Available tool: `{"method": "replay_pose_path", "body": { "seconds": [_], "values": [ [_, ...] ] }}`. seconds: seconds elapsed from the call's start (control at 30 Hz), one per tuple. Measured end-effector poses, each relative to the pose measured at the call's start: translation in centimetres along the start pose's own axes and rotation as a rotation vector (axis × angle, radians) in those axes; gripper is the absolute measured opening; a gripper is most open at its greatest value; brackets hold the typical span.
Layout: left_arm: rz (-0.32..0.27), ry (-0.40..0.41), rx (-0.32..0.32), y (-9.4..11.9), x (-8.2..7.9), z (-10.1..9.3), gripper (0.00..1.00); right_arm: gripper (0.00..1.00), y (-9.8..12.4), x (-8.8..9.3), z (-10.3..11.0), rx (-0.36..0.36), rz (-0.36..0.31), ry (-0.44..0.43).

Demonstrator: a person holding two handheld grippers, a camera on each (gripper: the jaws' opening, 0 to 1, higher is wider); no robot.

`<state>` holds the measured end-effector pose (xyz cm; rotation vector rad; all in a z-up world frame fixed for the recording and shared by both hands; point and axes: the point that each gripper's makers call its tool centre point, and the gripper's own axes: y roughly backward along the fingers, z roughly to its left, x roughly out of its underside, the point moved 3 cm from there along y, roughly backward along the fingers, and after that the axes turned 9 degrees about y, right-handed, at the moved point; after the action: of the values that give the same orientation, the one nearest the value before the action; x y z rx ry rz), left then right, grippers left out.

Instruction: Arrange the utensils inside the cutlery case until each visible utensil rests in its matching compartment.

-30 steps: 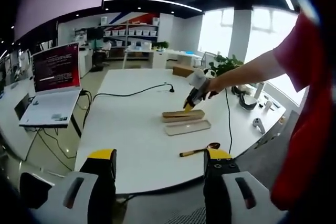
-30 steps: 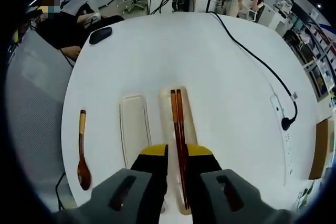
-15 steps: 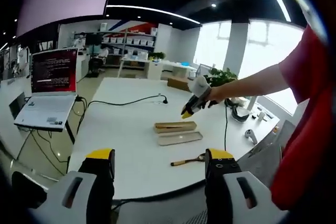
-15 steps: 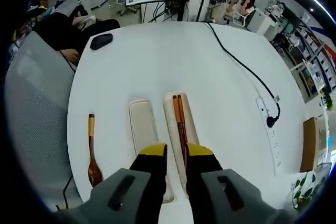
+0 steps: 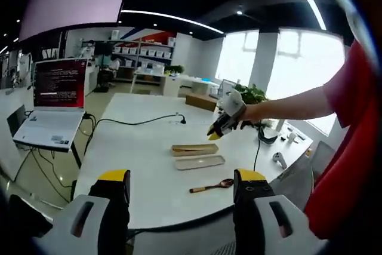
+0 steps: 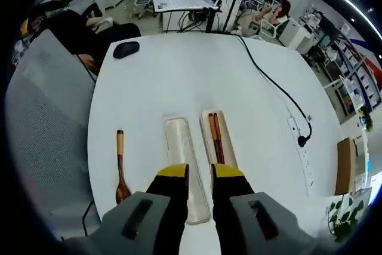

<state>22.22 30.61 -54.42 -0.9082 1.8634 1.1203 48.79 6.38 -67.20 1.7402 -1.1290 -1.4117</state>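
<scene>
On the white table lies an open cutlery case in two halves. The half (image 6: 228, 143) on the right holds a pair of dark chopsticks (image 6: 215, 137). The other half (image 6: 179, 147) beside it is bare. A wooden spoon (image 6: 120, 171) lies on the table left of both. My right gripper (image 6: 200, 171) hovers above the near ends of the halves, its jaws a narrow gap apart with nothing between them. In the left gripper view the case (image 5: 194, 148), the bare half (image 5: 200, 162) and the spoon (image 5: 212, 187) sit mid-table, with the right gripper (image 5: 213, 134) above them. My left gripper (image 5: 181, 177) stands wide open, well short of the table.
A black cable (image 6: 274, 82) runs to a power strip (image 6: 301, 159) right of the case. A black mouse (image 6: 126, 49) lies at the far left of the table. A laptop (image 5: 57, 94) stands on a side desk. A person's arm in a red sleeve (image 5: 346, 88) reaches in.
My right gripper has lifted up and back from the case, so the halves and spoon look smaller; the chopsticks stay in their half. The left view has drifted slightly.
</scene>
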Motion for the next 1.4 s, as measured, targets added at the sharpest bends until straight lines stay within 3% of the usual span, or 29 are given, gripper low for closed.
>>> {"method": "replay_pose_path", "body": {
  "seconds": [0.2,0.53,0.6,1.0,1.2,1.4],
  "values": [
    [-0.006,-0.011,0.009,-0.1,0.1,0.0,0.71,0.09,0.1,1.4,1.9,-0.021,0.027,0.005],
    [-0.002,-0.012,0.017,-0.1,0.5,-0.3,0.71,0.13,0.1,1.3,4.8,-0.046,0.004,-0.034],
    [-0.001,-0.013,0.018,-0.1,0.6,-0.4,0.71,0.12,-0.2,1.6,5.5,-0.048,0.020,-0.005],
    [-0.006,-0.007,0.010,0.1,0.6,-0.3,0.70,0.12,-3.2,2.9,10.1,-0.056,0.011,-0.043],
    [-0.008,-0.014,0.001,0.1,0.4,-0.3,0.70,0.12,-3.6,2.8,11.2,-0.081,0.025,0.000],
    [-0.001,-0.017,-0.003,0.2,0.8,-0.4,0.70,0.12,-3.7,2.8,11.7,-0.107,0.017,-0.015]
  ]
}}
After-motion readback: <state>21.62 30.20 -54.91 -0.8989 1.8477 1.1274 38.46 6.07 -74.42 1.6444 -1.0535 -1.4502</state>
